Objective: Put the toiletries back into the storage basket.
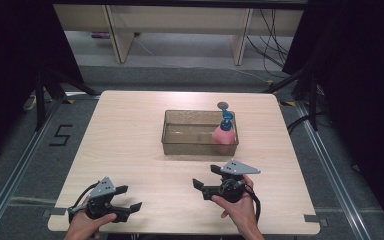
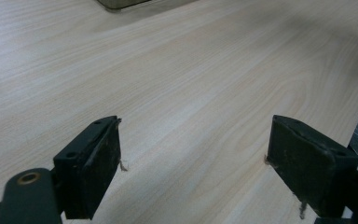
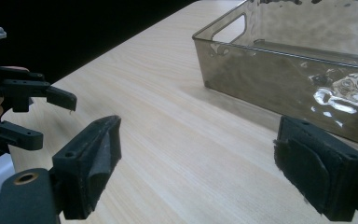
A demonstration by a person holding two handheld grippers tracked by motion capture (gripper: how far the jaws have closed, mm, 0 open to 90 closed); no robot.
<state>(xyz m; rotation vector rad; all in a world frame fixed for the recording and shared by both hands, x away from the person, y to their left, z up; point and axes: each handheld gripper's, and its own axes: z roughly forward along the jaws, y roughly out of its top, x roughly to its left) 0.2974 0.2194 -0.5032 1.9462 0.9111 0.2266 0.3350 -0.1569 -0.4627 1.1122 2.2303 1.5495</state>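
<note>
Right gripper (image 1: 206,179) hangs just above the table (image 1: 130,145) with its jaws spread wide and nothing between them. It sits near the see-through tray (image 1: 180,145), which is at about 12 o'clock from it. A pink bottle (image 1: 223,136) with a blue pump top (image 1: 227,121) stands in the tray's right end; its bottom half looks blurry through the tray wall. In the right gripper view the tray (image 3: 279,79) is cut off at the top and right edges. Left gripper (image 1: 130,198) is way over at 9 o'clock, near the table's front edge, jaws spread too, holding nothing. A small round thing (image 1: 223,105) behind the tray is too tiny to make out.
</note>
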